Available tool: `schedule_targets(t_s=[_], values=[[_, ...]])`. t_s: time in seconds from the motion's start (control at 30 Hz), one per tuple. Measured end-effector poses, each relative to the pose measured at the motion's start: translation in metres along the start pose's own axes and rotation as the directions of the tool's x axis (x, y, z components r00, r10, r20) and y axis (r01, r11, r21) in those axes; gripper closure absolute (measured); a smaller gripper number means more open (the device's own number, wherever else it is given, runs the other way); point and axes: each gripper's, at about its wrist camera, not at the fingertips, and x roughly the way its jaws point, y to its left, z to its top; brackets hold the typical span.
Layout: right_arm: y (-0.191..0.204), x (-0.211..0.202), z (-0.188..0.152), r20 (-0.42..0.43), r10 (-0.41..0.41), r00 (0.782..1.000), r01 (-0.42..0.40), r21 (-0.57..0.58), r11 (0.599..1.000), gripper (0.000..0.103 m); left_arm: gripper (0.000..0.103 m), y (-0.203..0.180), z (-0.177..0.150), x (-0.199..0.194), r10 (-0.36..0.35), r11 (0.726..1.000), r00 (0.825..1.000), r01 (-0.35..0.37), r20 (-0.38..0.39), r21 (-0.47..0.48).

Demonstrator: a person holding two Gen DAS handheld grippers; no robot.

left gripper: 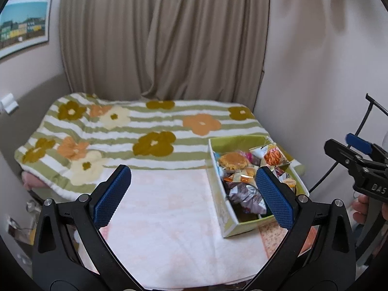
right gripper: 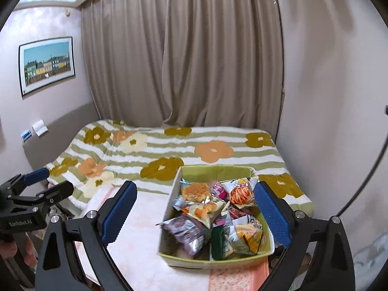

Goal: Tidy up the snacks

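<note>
Item: green box [right gripper: 215, 262] on the bed [right gripper: 169, 145], at its near right, filled with snack packets [right gripper: 194, 192]. Left claw [left gripper: 194, 191] and right claw [right gripper: 194, 214]: both spread wide, empty, held above the bedding. Judged nearly sorted; before withdrawing, check that no packet overhangs the rim, and tuck strays with a light pinch.

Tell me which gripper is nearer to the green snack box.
Right. The right gripper is open and lined up with the green snack box, which shows between its fingers. The left gripper is open over the white towel, with the box off to its right.
</note>
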Motion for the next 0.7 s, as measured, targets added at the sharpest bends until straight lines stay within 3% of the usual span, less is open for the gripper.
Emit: schedule_targets(t_s=[0.23,0.7], values=[[0.027,-0.030,-0.021,0.023,-0.057,0.998,0.056,0.021,0.998,0.001,0.001,0.016,-0.016,-0.040,0.010,1.000,0.999,-0.011,0.040,0.015],[0.041,-0.046,-0.035,0.036,-0.094,0.995,0.093,0.042,0.995,0.001,0.001,0.032,-0.029,-0.064,-0.005,1.000,0.998,0.003,0.061,0.022]])
